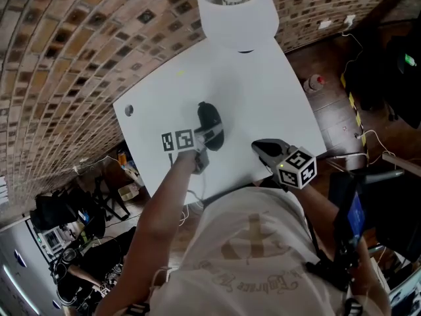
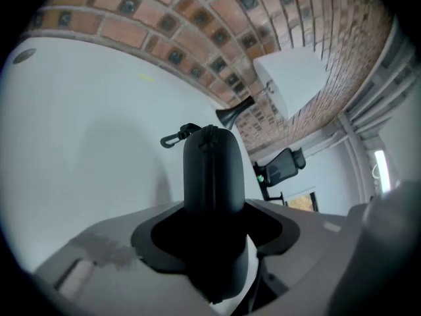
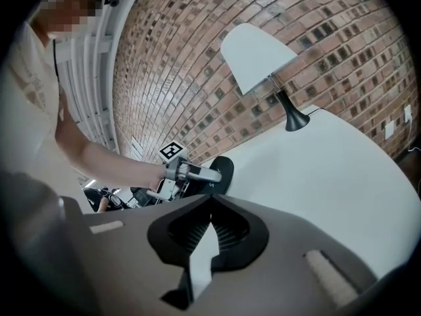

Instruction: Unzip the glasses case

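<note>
Head view: a black glasses case is seen lying near the middle of the white desk. A white-shaded lamp is stood at the far edge of the desk, against a brick wall. The left tool is held at the near end of the case, at the end of the person's bare forearm. The right tool is held over the near edge of the desk, well apart from the case.

In the left gripper view the case is shown lengthwise between the jaws, running away from the camera. A seam can be followed down the middle of its upper side, and the case appears closed. A small clip is seen at its far end, over the desk. The jaws are set apart, with the case between them and close to it on both sides. A thin strip of white is left showing between the case and the jaw at the right of that view, so the left tool is taken as released around the case, not clamped on it.

In the right gripper view the jaws are seen pressed together with nothing between them: the right tool is clenched and empty. Beyond them, the left tool and the case are seen on the desk, with the lamp farther back.
</note>
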### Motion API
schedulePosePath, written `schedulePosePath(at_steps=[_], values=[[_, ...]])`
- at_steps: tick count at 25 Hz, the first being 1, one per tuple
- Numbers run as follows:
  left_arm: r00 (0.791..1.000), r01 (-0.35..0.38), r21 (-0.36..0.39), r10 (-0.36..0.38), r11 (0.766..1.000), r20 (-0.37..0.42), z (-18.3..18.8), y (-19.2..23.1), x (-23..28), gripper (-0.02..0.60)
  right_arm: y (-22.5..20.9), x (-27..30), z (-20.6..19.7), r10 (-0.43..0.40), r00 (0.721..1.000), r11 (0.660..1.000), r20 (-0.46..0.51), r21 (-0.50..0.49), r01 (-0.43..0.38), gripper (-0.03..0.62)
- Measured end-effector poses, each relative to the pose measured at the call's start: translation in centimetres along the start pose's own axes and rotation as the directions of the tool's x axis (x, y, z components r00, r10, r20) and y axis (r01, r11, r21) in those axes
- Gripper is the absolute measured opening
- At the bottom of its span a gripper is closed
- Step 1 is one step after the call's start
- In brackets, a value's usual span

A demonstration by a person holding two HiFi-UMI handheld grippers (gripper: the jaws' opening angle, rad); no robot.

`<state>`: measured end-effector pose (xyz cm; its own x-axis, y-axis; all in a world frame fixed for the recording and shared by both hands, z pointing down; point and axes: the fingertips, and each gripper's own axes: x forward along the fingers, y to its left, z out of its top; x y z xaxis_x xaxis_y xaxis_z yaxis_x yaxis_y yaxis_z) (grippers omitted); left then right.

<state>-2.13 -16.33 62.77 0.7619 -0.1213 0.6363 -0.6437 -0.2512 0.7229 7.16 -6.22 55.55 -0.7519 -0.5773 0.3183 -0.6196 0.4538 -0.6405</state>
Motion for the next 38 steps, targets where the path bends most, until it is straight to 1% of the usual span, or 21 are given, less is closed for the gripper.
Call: schedulePosePath(at_steps=[1,3,4,6,7,8,10,12,15,17,20,22,23,24,25,27,28,31,34,35,38], values=[[0.997,0.037,-0.015,-0.036,0.999,0.066,0.6,-1.0,-0.6,0.265,0.0,0.0,0.0,0.001,1.000,1.000,-0.002,-0.003,-0.001,0.008],[0.977,0.106,-0.037,-0.097,0.994,0.189,1.7,-2.9,-2.1,0.265,0.2,0.2,0.3,0.011,1.000,1.000,-0.006,-0.017,-0.011,0.008],[0.961,0.139,-0.045,-0.124,0.989,0.247,2.2,-3.8,-2.9,0.267,0.4,0.3,0.5,0.020,1.000,0.999,-0.010,-0.031,-0.021,0.008],[0.921,0.201,-0.053,-0.170,0.978,0.352,3.2,-5.2,-4.7,0.267,0.9,0.7,1.2,0.044,0.999,0.996,-0.018,-0.071,-0.045,0.008],[0.904,0.216,-0.053,-0.179,0.975,0.389,3.6,-5.7,-5.6,0.268,1.2,1.0,1.7,0.055,0.998,0.994,-0.019,-0.093,-0.056,0.008],[0.894,0.211,-0.051,-0.172,0.976,0.413,3.9,-5.9,-6.5,0.268,1.6,1.3,2.2,0.064,0.998,0.991,-0.017,-0.115,-0.066,0.008],[0.885,0.186,-0.049,-0.146,0.981,0.442,4.1,-6.1,-8.2,0.270,2.3,1.9,3.4,0.082,0.997,0.984,-0.011,-0.158,-0.083,0.008],[0.865,0.208,-0.043,-0.164,0.977,0.474,4.2,-6.8,-9.5,0.270,2.9,2.5,4.5,0.100,0.995,0.975,-0.009,-0.197,-0.100,0.008],[0.843,0.220,-0.040,-0.170,0.975,0.510,4.0,-7.4,-11.2,0.270,3.5,3.1,5.8,0.121,0.993,0.965,-0.003,-0.232,-0.118,0.008],[0.838,0.197,-0.043,-0.146,0.979,0.526,3.8,-7.3,-12.3,0.272,3.8,3.4,6.6,0.131,0.991,0.961,0.004,-0.246,-0.126,0.009],[0.826,0.184,-0.037,-0.134,0.982,0.547,3.3,-7.4,-13.7,0.272,4.1,3.5,7.6,0.136,0.991,0.956,0.008,-0.262,-0.129,0.008],[0.828,0.142,-0.020,-0.108,0.990,0.551,3.0,-6.9,-15.0,0.272,4.4,3.8,8.1,0.136,0.991,0.954,0.011,-0.270,-0.128,0.008],[0.825,0.116,-0.009,-0.091,0.993,0.558,3.1,-6.5,-15.9,0.272,4.7,4.4,8.5,0.143,0.990,0.952,0.013,-0.274,-0.134,0.008],[0.816,0.104,-0.011,-0.079,0.995,0.573,3.4,-6.2,-16.8,0.273,5.0,5.0,8.9,0.156,0.988,0.948,0.016,-0.282,-0.145,0.008],[0.800,0.117,-0.035,-0.074,0.992,0.595,3.6,-6.2,-17.4,0.273,5.3,5.5,9.3,0.169,0.985,0.944,0.018,-0.290,-0.157,0.009],[0.762,0.191,-0.094,-0.087,0.977,0.642,3.4,-7.1,-17.6,0.275,5.8,5.7,9.5,0.188,0.982,0.938,0.013,-0.300,-0.176,0.008],[0.748,0.217,-0.103,-0.097,0.971,0.657,3.1,-7.5,-17.5,0.275,5.9,5.4,9.3,0.191,0.981,0.936,0.008,-0.302,-0.180,0.008],[0.723,0.243,-0.104,-0.109,0.964,0.683,2.4,-7.5,-17.7,0.275,6.2,5.2,8.7,0.188,0.982,0.934,0.000,-0.310,-0.178,0.008],[0.691,0.287,-0.101,-0.133,0.952,0.710,1.9,-7.5,-18.4,0.275,6.9,5.1,8.3,0.177,0.984,0.932,0.001,-0.322,-0.168,0.008],[0.686,0.298,-0.100,-0.140,0.949,0.714,1.6,-7.6,-18.4,0.275,7.0,4.8,8.1,0.166,0.986,0.933,0.003,-0.325,-0.156,0.008],[0.687,0.292,-0.103,-0.134,0.951,0.715,1.2,-7.2,-19.6,0.275,7.4,4.8,8.2,0.132,0.991,0.939,0.027,-0.325,-0.116,0.008]])
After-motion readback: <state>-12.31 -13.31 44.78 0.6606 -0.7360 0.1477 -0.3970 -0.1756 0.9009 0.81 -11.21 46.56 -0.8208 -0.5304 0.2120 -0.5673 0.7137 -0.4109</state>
